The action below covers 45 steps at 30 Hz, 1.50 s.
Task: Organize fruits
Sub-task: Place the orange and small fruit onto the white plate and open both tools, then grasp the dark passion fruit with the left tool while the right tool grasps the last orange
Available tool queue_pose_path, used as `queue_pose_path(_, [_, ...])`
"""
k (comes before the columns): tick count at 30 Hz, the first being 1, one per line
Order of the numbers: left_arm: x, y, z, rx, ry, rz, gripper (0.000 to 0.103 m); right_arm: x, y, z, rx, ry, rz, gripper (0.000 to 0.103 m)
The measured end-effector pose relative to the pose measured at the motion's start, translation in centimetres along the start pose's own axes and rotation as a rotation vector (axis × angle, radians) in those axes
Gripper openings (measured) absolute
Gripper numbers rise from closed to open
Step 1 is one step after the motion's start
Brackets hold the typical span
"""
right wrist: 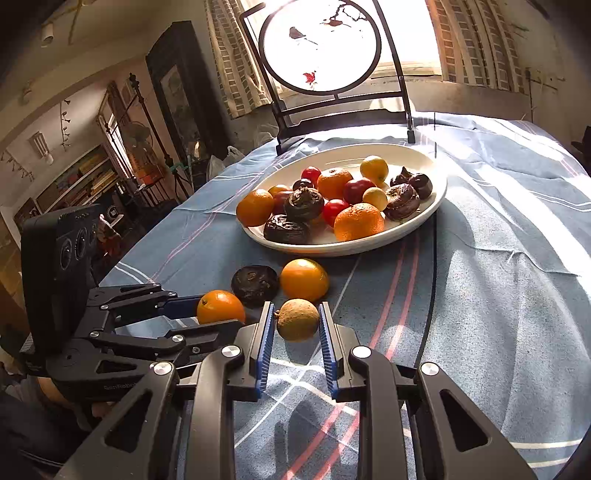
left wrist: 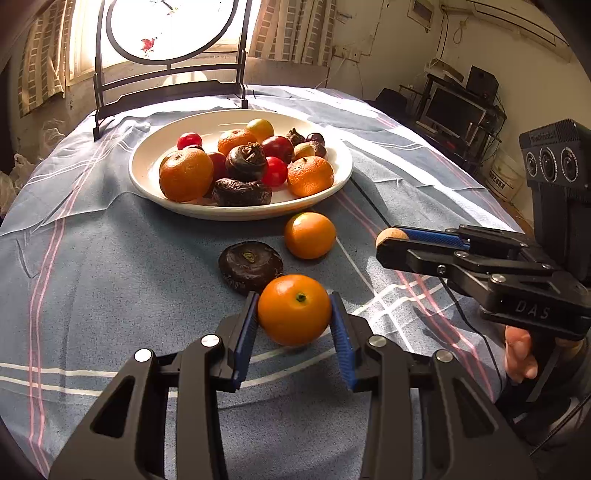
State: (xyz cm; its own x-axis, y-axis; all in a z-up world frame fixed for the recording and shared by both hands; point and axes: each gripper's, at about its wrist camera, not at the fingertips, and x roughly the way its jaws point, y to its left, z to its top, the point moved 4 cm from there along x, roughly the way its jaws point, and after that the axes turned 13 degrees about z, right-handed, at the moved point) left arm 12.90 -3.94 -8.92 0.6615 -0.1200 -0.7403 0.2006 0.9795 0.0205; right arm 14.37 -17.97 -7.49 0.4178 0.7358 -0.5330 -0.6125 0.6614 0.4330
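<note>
Nearest the lens, the left hand-held gripper (left wrist: 294,310) is clamped on an orange (left wrist: 294,309), blue pads pressed to both sides, fruit low over the blue striped cloth (left wrist: 110,266) on the desk. Just behind it, touching or nearly so, sits a dark brown flattish fruit (left wrist: 250,266), & beside that a second loose orange (left wrist: 309,235), both on the cloth in front of the plate. The right hand-held gripper (right wrist: 296,320) is closed on a small tan round fruit (right wrist: 297,319), w/ pads tight against it either side; from the left wrist view only the fruit's tip peeks past the fingers. The person's fingers (left wrist: 519,354) wrap the right grip handle. Further back the white oval plate (left wrist: 162,201) holds a mixed pile: 3 oranges, several red round fruits, a couple of yellow ones, plus dark brown wrinkled ones, all heaped toward the middle & right. Behind the plate stands a dark-framed round screen (left wrist: 170,26), backlit by the window, w/ a red flower painted on it. Checked curtains (left wrist: 288,33) hang on both sides.
</note>
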Motion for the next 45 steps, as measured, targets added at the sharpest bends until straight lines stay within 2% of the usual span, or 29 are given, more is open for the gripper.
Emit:
queue_pose_path(6, [-1.7,1.4,1.7,-0.023,-0.065,-0.010,0.037,-0.3,-0.2,1.5,0.008,0.007,-0.014,0.024])
queue_pose_path(13, [-1.5,3.6,8.7,-0.022,-0.139,0.034,0.037,0.2,-1.5,8.9,0.000,-0.036,-0.062,0.024])
queue_pose_path(17, [1.2,4.1,12.2,-0.036,-0.109,0.038,0.037,2.6,-3.4,12.1,0.037,-0.028,-0.098,0.024])
queue_pose_path(21, [3.8,4.7,13.9,-0.070,-0.071,0.043,0.038,4.7,-4.9,13.4,0.067,-0.023,-0.103,0.026])
queue_pose_path(22, [4.2,5.0,13.9,-0.089,-0.064,0.045,0.041,4.8,-5.0,13.5,0.071,-0.024,-0.106,0.029])
queue_pose_path(23, [4.3,5.4,13.8,-0.111,-0.060,0.047,0.049,4.7,-5.1,13.6,0.077,-0.034,-0.110,0.033])
queue_pose_path(24, [4.1,5.7,13.6,-0.130,-0.065,0.044,0.058,4.3,-5.0,13.5,0.080,-0.048,-0.108,0.041])
queue_pose_path(26, [3.1,6.1,12.9,-0.136,-0.089,0.054,0.064,3.5,-4.5,12.9,0.072,-0.052,-0.099,0.042])
queue_pose_path(28, [1.7,6.0,11.8,-0.106,-0.109,0.072,0.065,2.4,-3.6,11.8,0.046,-0.055,-0.119,0.042])
queue_pose_path(30, [0.4,5.5,10.2,-0.069,-0.116,0.079,0.071,1.3,-2.9,10.4,0.036,-0.047,-0.123,0.042])
queue_pose_path(33, [-1.0,4.4,7.2,0.005,-0.101,0.076,0.076,-0.5,-2.4,7.5,0.043,-0.054,-0.115,0.046])
queue_pose_path(39, [1.0,1.9,2.6,0.163,0.005,0.143,0.077,-2.1,-2.3,2.8,0.068,-0.075,-0.115,0.047])
queue_pose_path(45, [3.0,1.4,2.6,0.164,0.040,0.151,0.076,-1.2,-2.3,0.6,0.077,-0.053,-0.110,0.047])
